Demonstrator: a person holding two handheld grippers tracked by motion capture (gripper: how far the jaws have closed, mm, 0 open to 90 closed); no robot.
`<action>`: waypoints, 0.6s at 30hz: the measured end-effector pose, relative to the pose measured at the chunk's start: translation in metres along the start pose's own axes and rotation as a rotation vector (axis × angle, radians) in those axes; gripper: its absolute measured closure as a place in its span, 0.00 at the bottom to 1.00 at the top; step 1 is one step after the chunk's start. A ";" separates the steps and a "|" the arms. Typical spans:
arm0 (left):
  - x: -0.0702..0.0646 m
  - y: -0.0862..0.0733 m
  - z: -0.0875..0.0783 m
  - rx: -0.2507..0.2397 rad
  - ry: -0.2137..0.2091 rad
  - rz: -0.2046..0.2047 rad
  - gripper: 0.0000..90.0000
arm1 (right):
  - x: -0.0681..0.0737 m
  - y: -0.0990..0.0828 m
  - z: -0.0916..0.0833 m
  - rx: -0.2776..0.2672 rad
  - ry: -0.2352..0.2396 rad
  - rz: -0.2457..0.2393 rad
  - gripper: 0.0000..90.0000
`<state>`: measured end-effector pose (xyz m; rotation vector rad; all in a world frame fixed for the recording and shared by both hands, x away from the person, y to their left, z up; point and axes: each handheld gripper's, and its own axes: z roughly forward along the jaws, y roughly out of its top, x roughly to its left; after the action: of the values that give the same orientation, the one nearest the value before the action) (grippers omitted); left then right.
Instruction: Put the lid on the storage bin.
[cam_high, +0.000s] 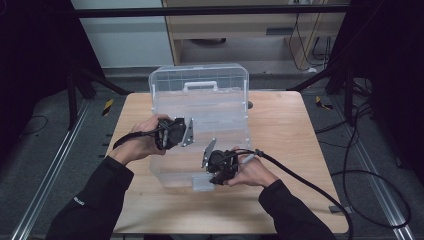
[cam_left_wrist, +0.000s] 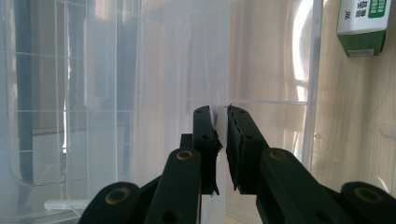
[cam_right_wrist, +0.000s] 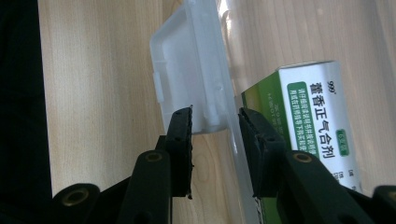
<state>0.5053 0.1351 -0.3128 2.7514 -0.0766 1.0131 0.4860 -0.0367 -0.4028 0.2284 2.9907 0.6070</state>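
Centrally on the wooden tabletop (cam_high: 295, 150) stands a clear plastic storage box (cam_high: 200, 105) with a white handle (cam_high: 200, 85) on its raised lid at the far side. Both claws work at its walls. The left claw (cam_high: 186, 131) comes in at the box's left side, and in the left gripper view (cam_left_wrist: 221, 123) its jaws stand narrow, with a thin clear wall of the box running up between them; the gap is slim and the pads look to be pinching that wall. The right claw (cam_high: 209, 159) sits at the near front edge of the box. In the right gripper view (cam_right_wrist: 215, 126) its jaws are moderately apart, straddling the white-clear latch tab (cam_right_wrist: 187, 70) and the box's front wall; whether the pads press on the plastic I cannot tell. Just behind that wall, inside the box, lies a green and white medicine carton (cam_right_wrist: 313, 135), close against the right jaw; it is seen at the top right of the left gripper view (cam_left_wrist: 364, 25) too. Bare tabletop lies to the right of the box and along the near edge, while the box's left side lies nearer the tabletop's edge.
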 end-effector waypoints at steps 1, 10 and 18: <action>0.000 0.001 -0.001 0.008 -0.002 0.003 0.91 | 0.000 0.000 0.000 0.002 -0.002 0.003 0.73; -0.005 0.000 -0.002 0.000 -0.006 -0.009 0.91 | 0.002 0.000 0.000 0.000 -0.009 -0.006 0.72; -0.007 0.000 -0.003 0.001 -0.015 -0.013 0.91 | 0.004 0.000 0.002 0.014 -0.016 -0.013 0.69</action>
<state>0.4975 0.1353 -0.3150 2.7571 -0.0609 0.9903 0.4823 -0.0349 -0.4048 0.2142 2.9793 0.5799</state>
